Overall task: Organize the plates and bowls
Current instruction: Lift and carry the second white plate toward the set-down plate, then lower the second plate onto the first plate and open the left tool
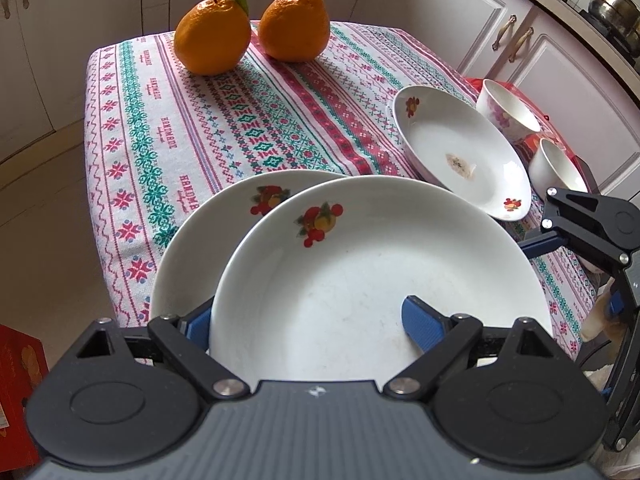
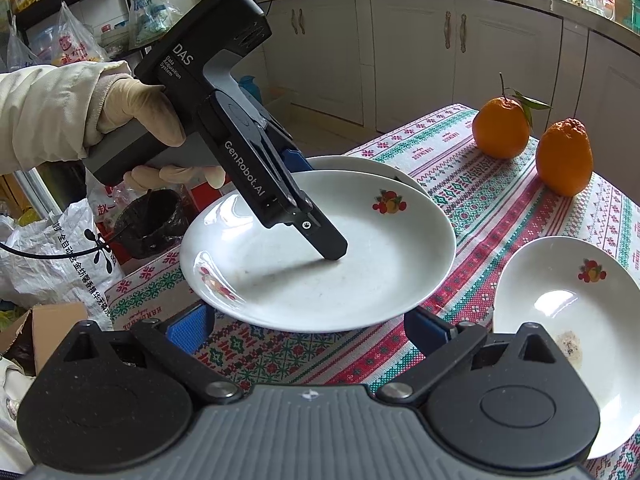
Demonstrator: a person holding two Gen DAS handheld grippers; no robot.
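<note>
Top plate (image 1: 372, 280) sitting at lower centre of left wrist frame, partly overlapping second plate (image 1: 200, 248) behind it, above patterned tablecloth (image 1: 180, 128). Left gripper (image 1: 308, 320) pinching top plate near rim: one blue pad lying inside plate, other pad outside, under edge. In right wrist frame same gripper coming down from upper left, gloved hand (image 2: 136, 120) holding handle. Right gripper (image 2: 308, 328) at bottom of frame, fingers spread wide, holding nothing. Third plate (image 1: 460, 148), stained, lying at right; two bowls (image 1: 508, 108) beside it. Two oranges (image 1: 212, 36) resting at upper part of cloth.
</note>
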